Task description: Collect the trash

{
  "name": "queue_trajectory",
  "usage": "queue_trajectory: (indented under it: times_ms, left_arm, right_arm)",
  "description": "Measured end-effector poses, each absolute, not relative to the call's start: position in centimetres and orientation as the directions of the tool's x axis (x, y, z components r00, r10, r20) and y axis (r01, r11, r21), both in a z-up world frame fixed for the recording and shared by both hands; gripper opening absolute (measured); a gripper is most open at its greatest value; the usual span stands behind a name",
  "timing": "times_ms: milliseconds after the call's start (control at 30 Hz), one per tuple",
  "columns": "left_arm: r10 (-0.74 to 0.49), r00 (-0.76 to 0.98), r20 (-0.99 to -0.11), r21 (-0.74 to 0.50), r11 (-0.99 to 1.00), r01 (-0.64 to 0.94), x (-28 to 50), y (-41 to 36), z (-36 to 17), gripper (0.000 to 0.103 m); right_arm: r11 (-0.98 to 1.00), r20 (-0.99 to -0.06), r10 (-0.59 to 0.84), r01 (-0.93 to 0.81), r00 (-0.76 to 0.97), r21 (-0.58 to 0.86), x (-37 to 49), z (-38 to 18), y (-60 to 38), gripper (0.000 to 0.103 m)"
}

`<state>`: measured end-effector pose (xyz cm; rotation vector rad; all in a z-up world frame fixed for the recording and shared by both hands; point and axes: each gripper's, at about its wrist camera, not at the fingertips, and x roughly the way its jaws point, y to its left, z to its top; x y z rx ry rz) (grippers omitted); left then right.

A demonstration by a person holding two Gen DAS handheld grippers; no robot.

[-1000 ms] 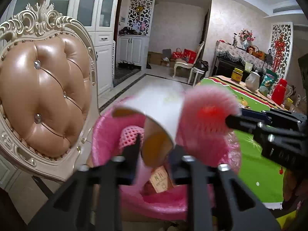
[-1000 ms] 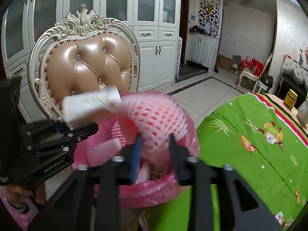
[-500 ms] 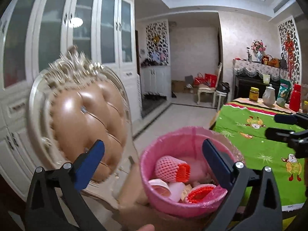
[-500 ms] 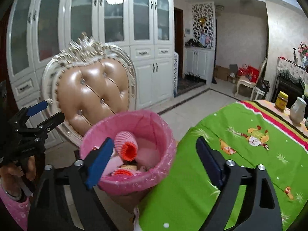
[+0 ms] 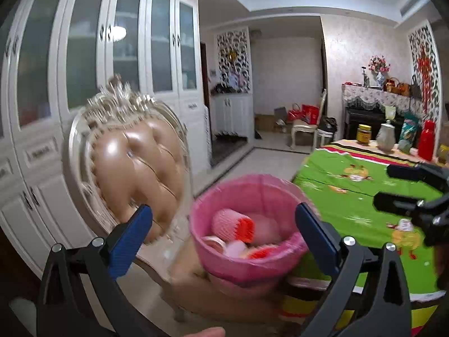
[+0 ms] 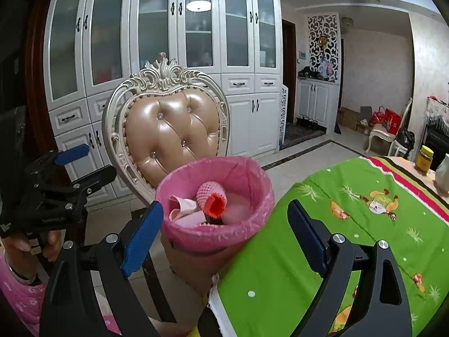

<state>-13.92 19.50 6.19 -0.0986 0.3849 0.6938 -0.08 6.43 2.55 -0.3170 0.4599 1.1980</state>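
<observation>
Left gripper: jaws at full spread, blue pads well apart, nothing between them and nothing touched; over the last second the jaws have been opening, and now stand wide and empty. Right gripper: same state, jaws wide after opening, pads clear of any object. In the right wrist view the left gripper appears at 9 o'clock, held by a hand with a pink sleeve below it; in the left wrist view the right gripper's black fingers enter at 3 o'clock. Trash bin, brown body lined with a pink bag, sits beyond both pairs of fingers, at 6 o'clock of centre in each view, just beside the table corner. Inside the bin: a pink foam fruit net with an orange-red mouth, a white paper cup lying on its side, pale pink scraps. Table to the bin's 3 o'clock carries a green cartoon-print tablecloth with a striped border; at its far end a yellow-lidded jar, a pale jug, a red flask. Behind the bin at 10 o'clock, a tufted tan leather chair with a carved cream frame. White glass-door cabinets line the wall; pale tiled floor with a dark inlay strip. Writing on the left gripper's body is too small to read.
</observation>
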Motion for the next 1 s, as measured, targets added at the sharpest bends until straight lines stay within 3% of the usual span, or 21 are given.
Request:
queue_trajectory:
  times_ms: [267,1000]
  left_arm:
    - [0.557,0.697,-0.451,0.01,0.785,-0.62,-13.1,18.7,4.3,0.098]
    - [0.597,0.651,-0.47,0.043,0.752,-0.658,-13.6,17.1,3.4,0.098]
  right_arm:
    - [0.339,-0.502,0.826,-0.937,0.256,0.081,1.6,1.4,5.3,0.085]
    - [0.297,-0.541,0.812,-0.953,0.217,0.065,0.8,-0.5,6.1,0.085]
